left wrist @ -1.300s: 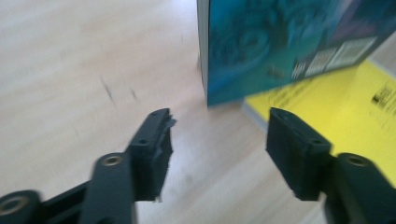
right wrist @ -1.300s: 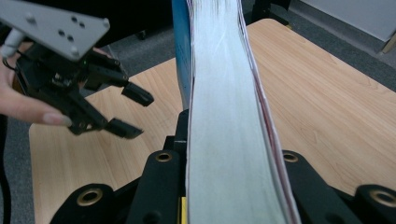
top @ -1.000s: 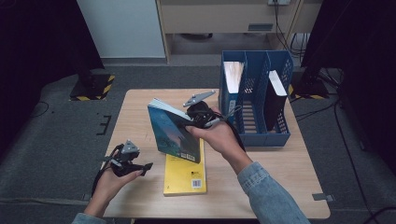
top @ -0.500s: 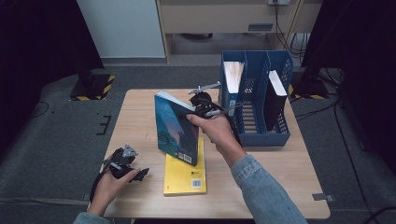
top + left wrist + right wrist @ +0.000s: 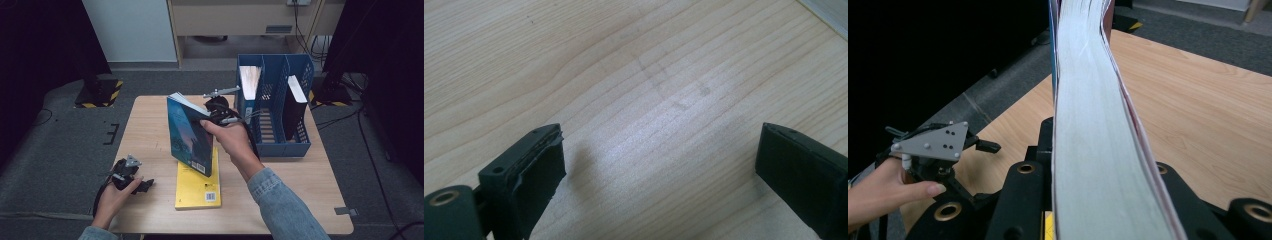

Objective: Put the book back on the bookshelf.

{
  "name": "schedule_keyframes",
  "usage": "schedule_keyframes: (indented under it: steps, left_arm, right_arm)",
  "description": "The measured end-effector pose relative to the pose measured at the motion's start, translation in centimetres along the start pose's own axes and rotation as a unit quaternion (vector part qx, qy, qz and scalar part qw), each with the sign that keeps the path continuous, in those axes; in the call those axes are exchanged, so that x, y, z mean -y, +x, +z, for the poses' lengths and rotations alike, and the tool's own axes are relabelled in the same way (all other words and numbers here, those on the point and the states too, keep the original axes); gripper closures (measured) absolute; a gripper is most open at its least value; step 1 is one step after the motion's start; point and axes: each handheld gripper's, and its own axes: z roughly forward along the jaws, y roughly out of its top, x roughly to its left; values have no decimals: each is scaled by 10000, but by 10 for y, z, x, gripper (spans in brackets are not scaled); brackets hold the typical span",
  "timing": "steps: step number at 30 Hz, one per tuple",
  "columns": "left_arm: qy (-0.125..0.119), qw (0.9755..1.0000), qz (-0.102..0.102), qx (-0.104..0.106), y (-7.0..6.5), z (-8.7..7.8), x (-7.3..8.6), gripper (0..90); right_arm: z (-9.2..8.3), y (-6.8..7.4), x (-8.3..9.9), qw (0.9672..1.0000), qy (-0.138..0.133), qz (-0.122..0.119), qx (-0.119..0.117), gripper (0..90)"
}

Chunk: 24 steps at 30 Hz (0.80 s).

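a: teal-covered book (image 5: 189, 134) held upright above the counter (image 5: 150, 125), lower corner just over the yellow book (image 5: 197, 184) lying flat near the front edge.

b: gripped how?

a: clamped at its right edge by the right gripper (image 5: 216, 111), jaws closed on the book; seen from the right gripper view, pale page block (image 5: 1093, 145) rising straight up between the two black jaws.

b: and the other hand?

a: left gripper (image 5: 131, 176) low at the counter's front-left corner, well apart from both books. jaws just opened wide, nothing between them, only bare wood grain (image 5: 649, 110) beneath. also visible in the right gripper view, grey three-cornered plate on top (image 5: 933, 141), fingers (image 5: 878, 187) wrapped around it.

b: surroundings?

a: blue file rack (image 5: 272, 107) at the counter's right rear, just beside the right gripper; a light-covered book (image 5: 250, 82) standing in its left compartment, a dark one (image 5: 294, 105) in its right. grey carpet all around.
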Motion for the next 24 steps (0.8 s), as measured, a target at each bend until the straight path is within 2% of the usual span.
schedule_keyframes:
  steps: [3,9,14,18,24]
  left_arm:
    - [17,10000,7,-31,0,3,1,53]
    - [9,9999,-53,105,0,5,1,52]
    - [-130,9999,-21,111,0,5,1,58]
    - [-91,9998,-22,166,0,6,3,52]
    - [-243,9995,-94,205,2,8,7,18]
  right_arm:
    - [-9,-1,-2,10000,-34,8,40,736]
    - [-26,-3,-1,9999,-132,13,40,736]
    - [-39,-6,6,9998,-194,54,91,735]
    - [-49,-13,14,9994,-245,256,54,734]
    - [-62,-24,27,9980,-372,502,-3,734]
